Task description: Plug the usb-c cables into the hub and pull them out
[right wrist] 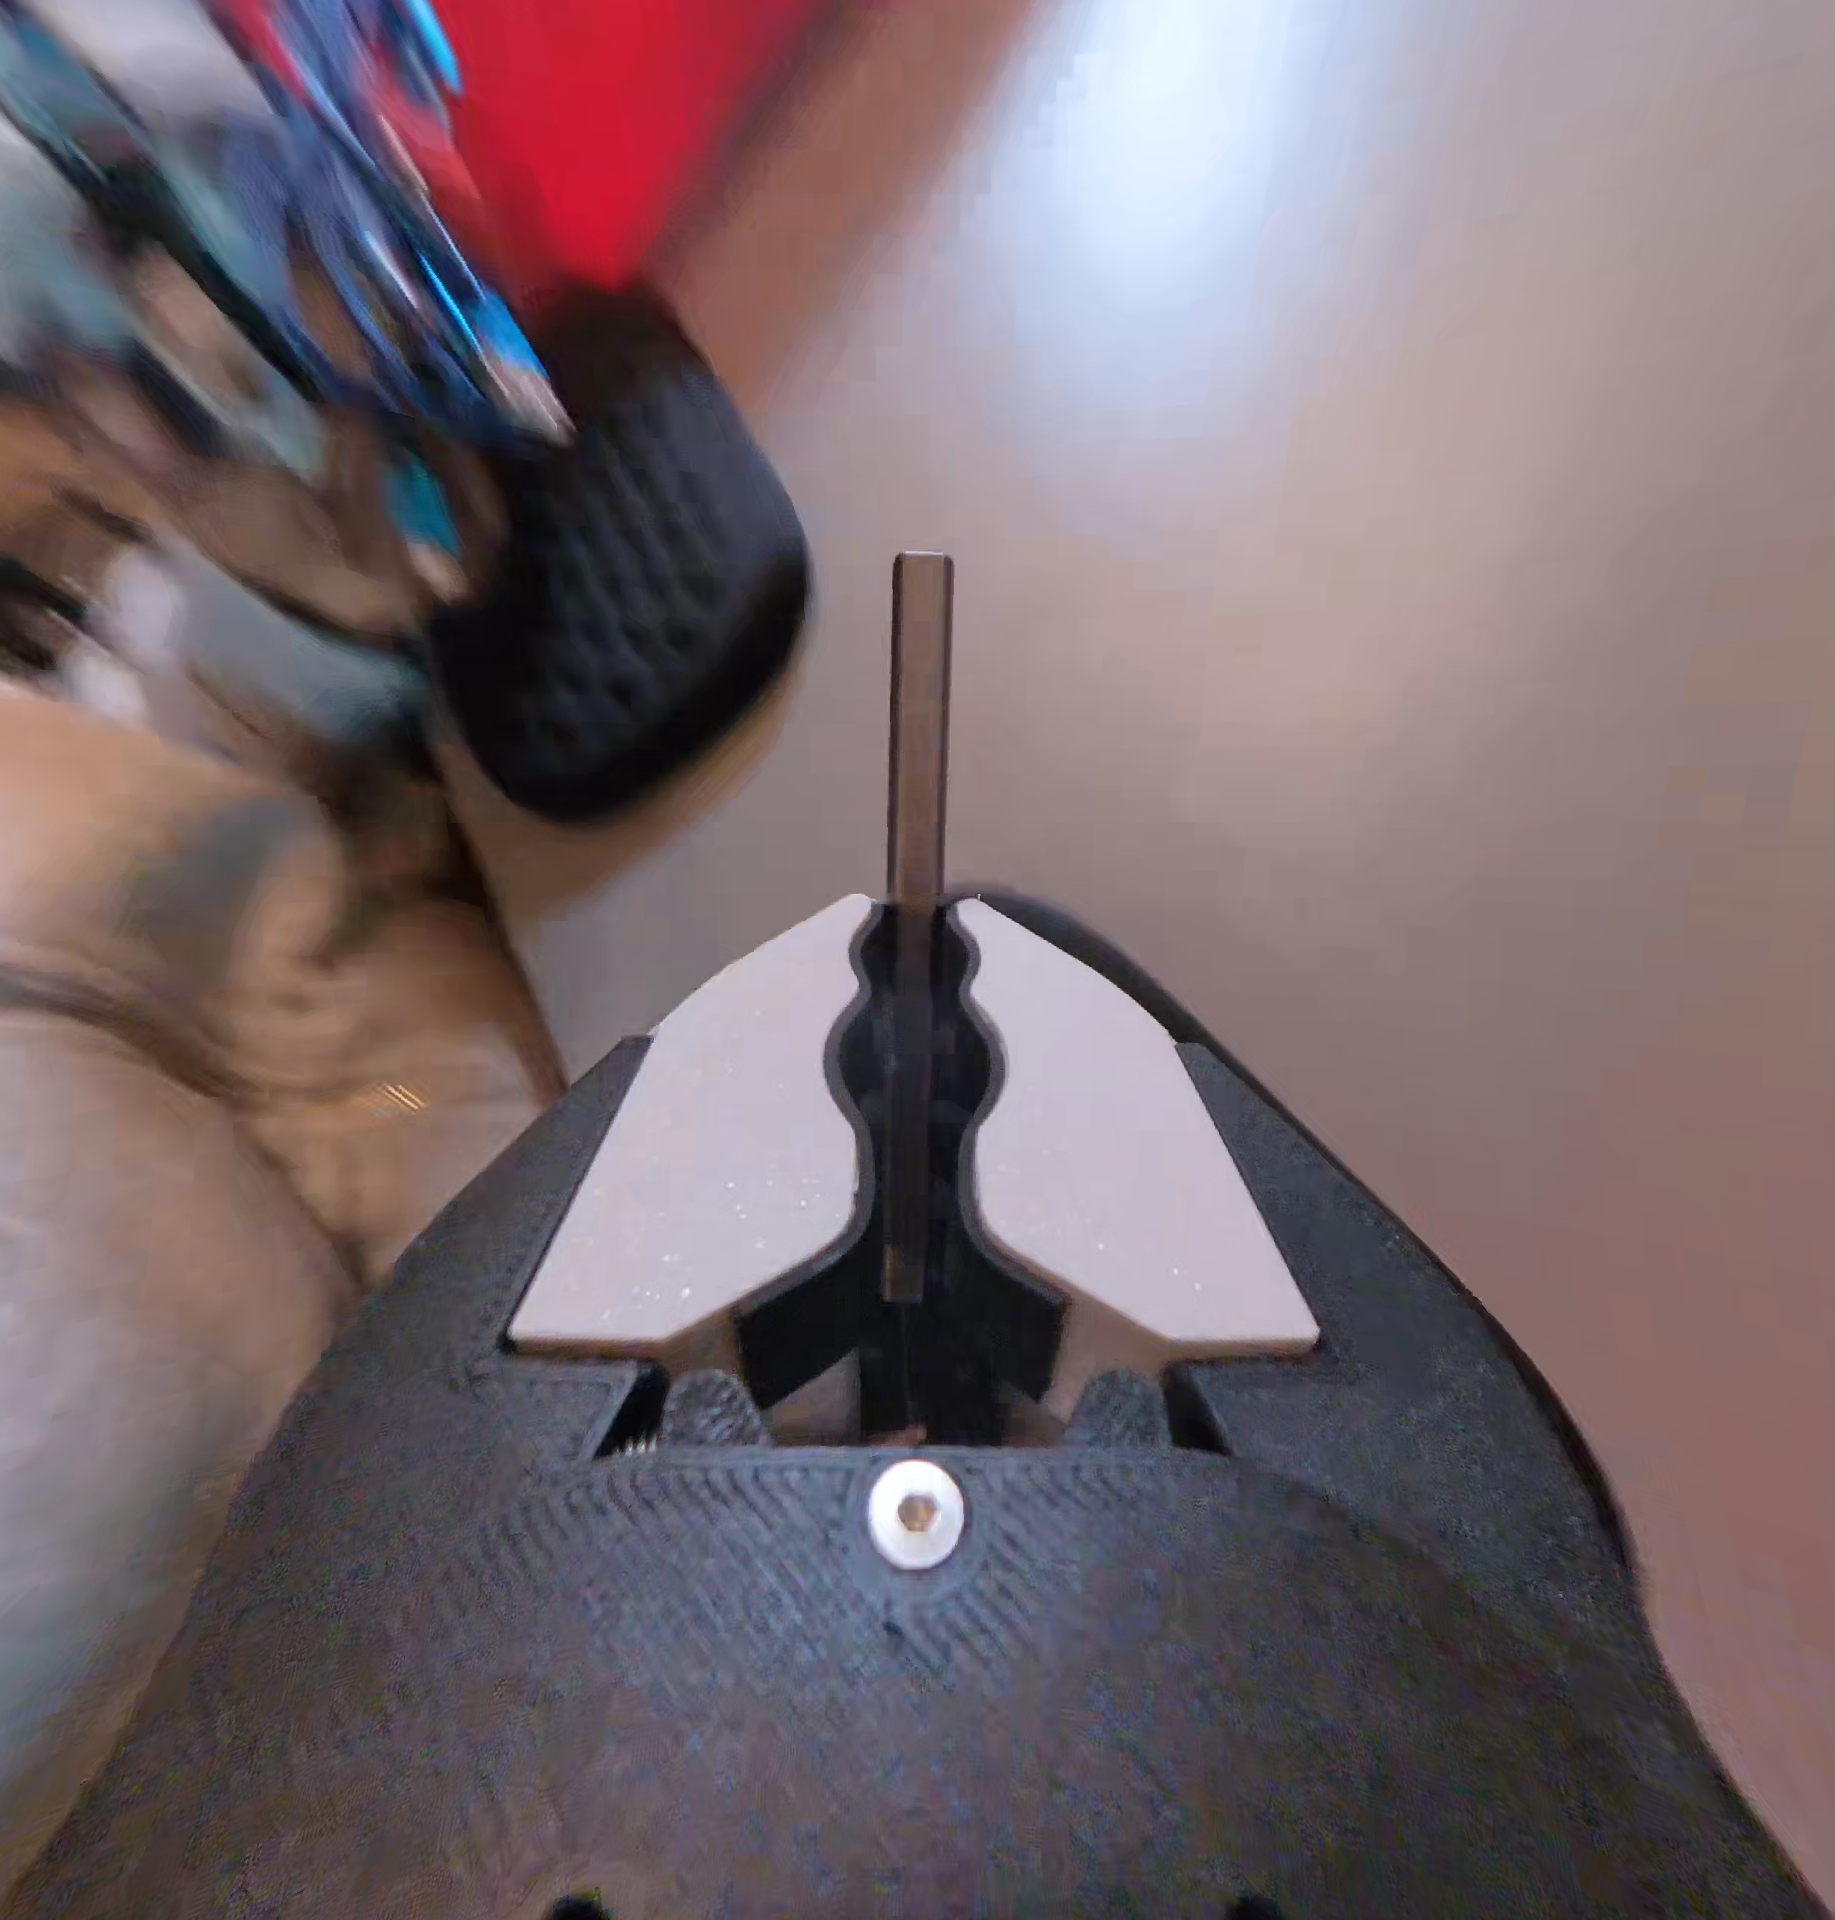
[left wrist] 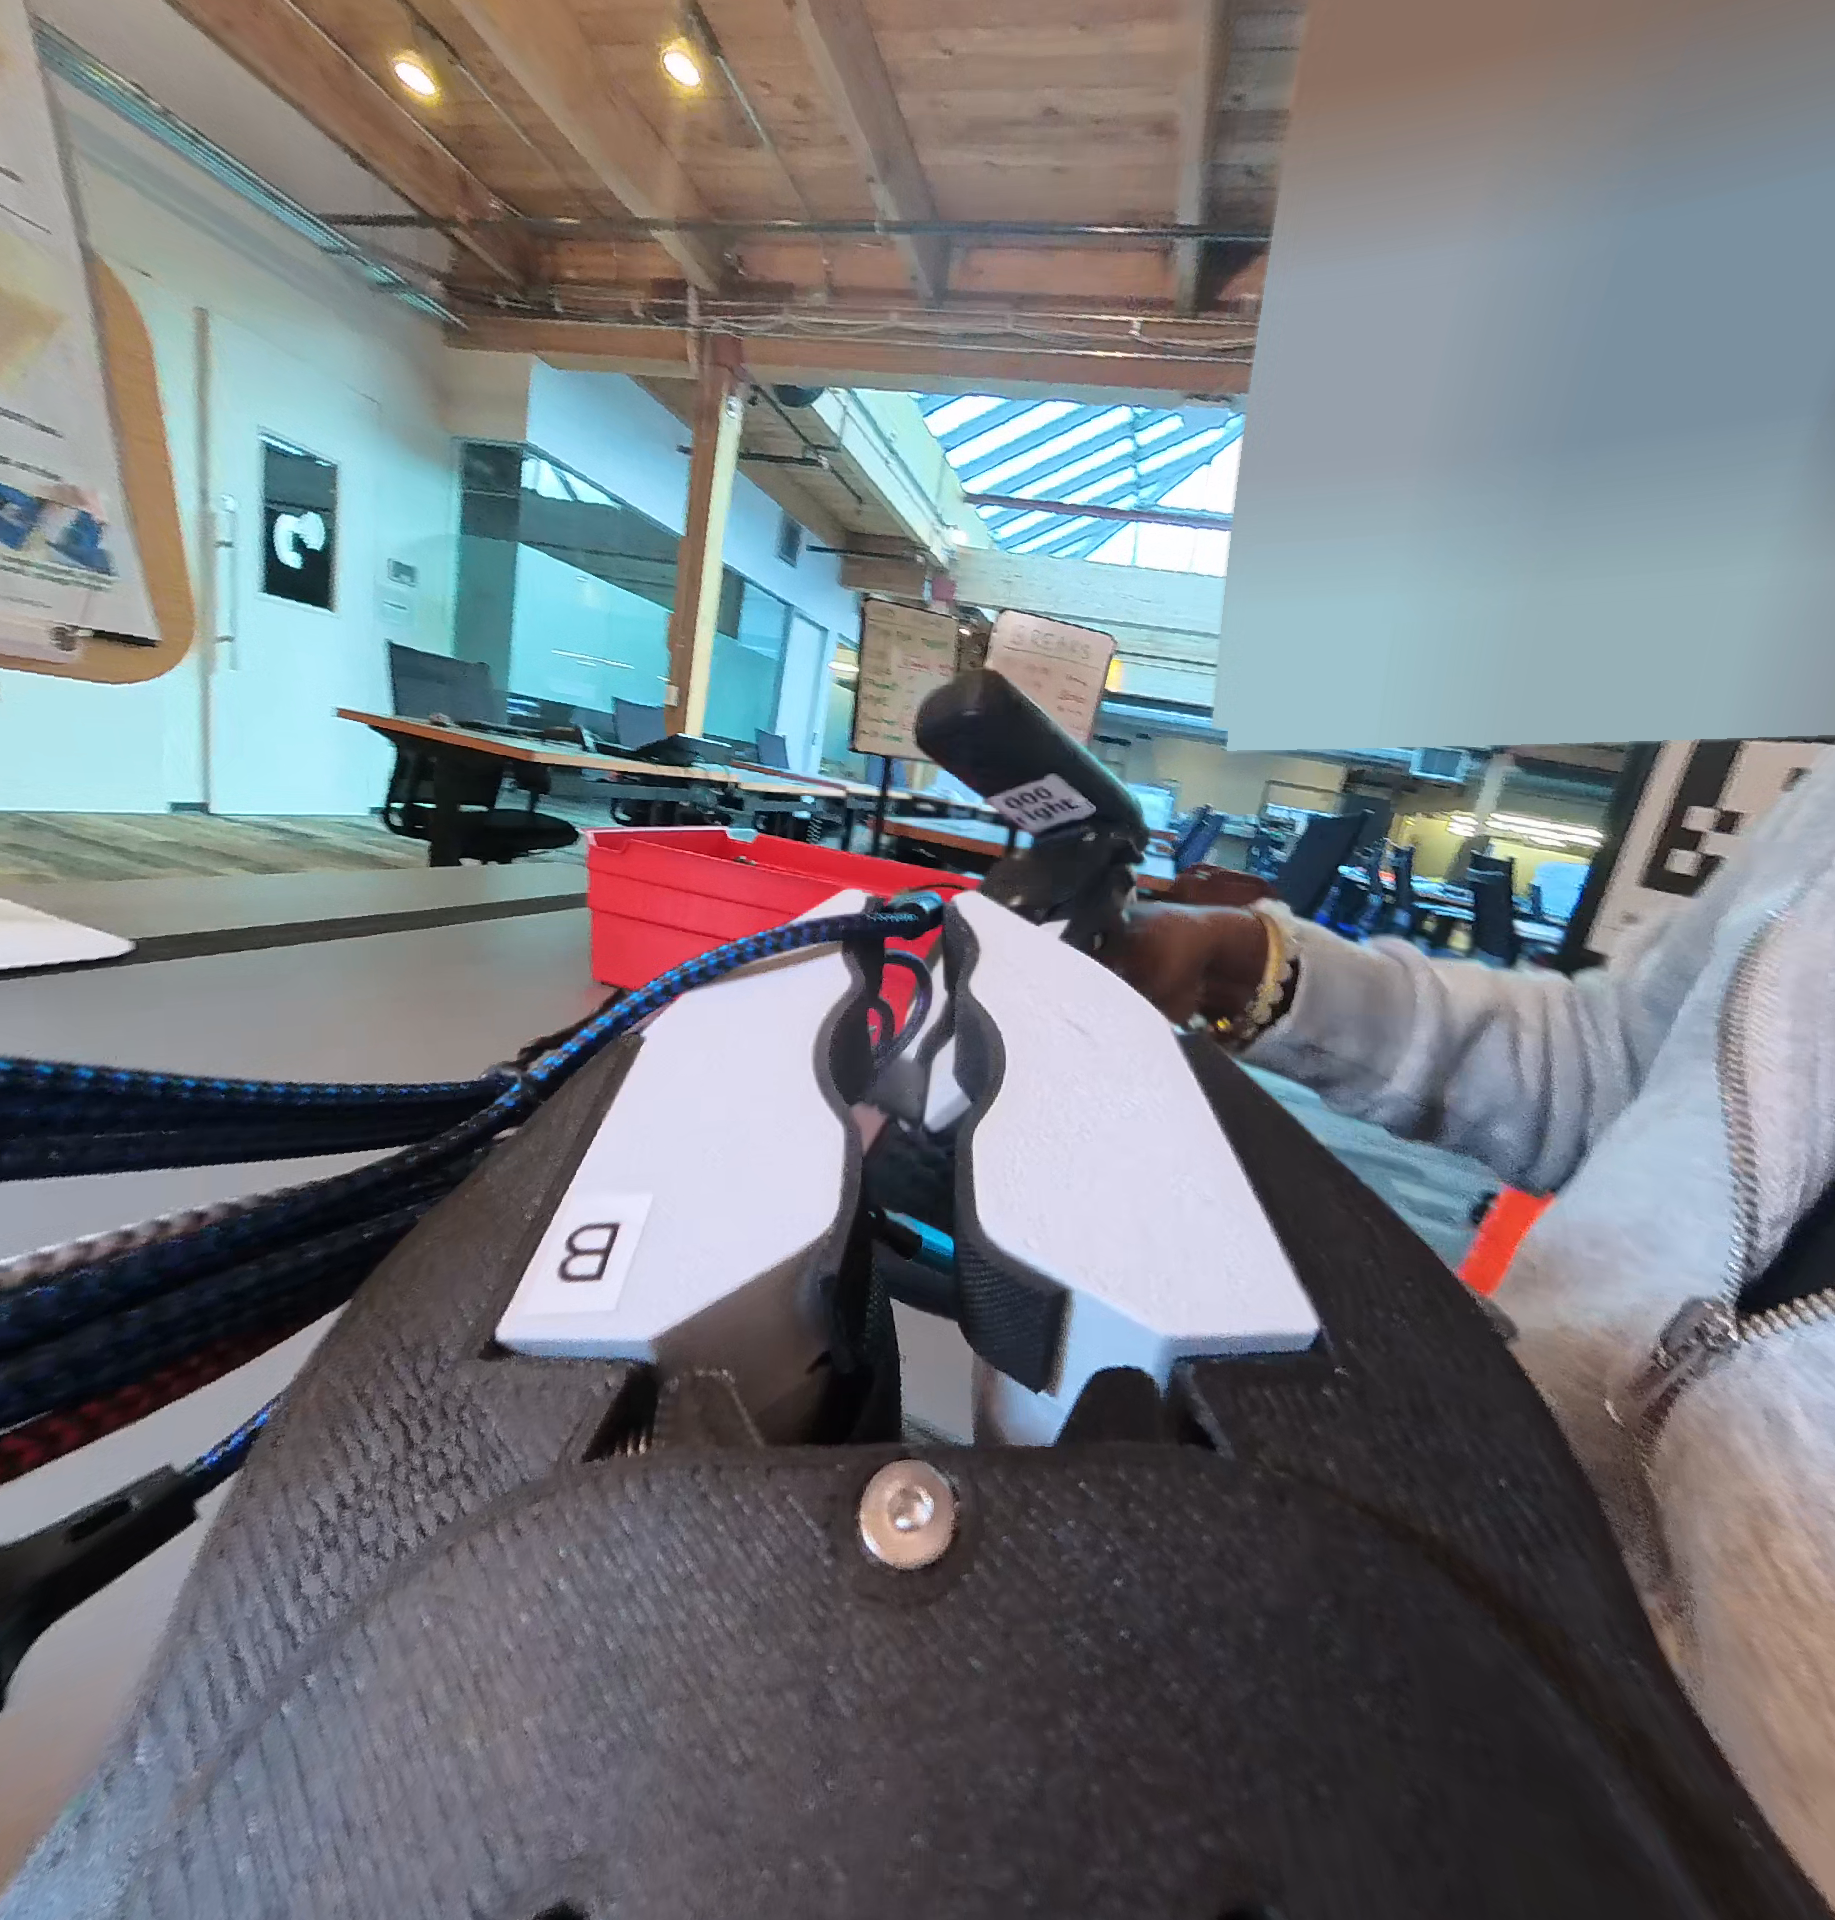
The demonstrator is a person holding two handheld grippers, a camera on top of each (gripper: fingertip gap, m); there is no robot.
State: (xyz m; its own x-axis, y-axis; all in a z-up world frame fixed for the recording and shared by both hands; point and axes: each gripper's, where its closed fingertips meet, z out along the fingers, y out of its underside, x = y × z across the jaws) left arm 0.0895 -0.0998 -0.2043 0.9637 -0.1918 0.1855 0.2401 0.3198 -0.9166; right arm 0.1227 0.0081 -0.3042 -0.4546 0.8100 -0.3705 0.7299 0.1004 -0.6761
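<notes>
My left gripper (left wrist: 908,914) is shut on a blue-black braided usb-c cable (left wrist: 726,961). The cable's silver plug (left wrist: 928,1091) lies in the gap between the white fingers. More braided cables (left wrist: 165,1122) trail off to the left. My right gripper (right wrist: 918,904) is shut on the hub (right wrist: 921,727), a thin grey slab seen edge-on that sticks out past the fingertips above the table. In the right wrist view the left gripper's black textured body (right wrist: 622,613) and blue cables (right wrist: 425,260) are blurred at upper left. The hub's ports are hidden.
A red bin (left wrist: 705,904) stands on the grey table (left wrist: 321,997) behind the left gripper. It shows blurred in the right wrist view (right wrist: 622,125). A hand (left wrist: 1193,956) in a grey sleeve holds the right gripper's black handle (left wrist: 1027,769). The person's grey zipped jacket (left wrist: 1723,1351) fills the right side. About 15 cm separates my left fingertips from my right.
</notes>
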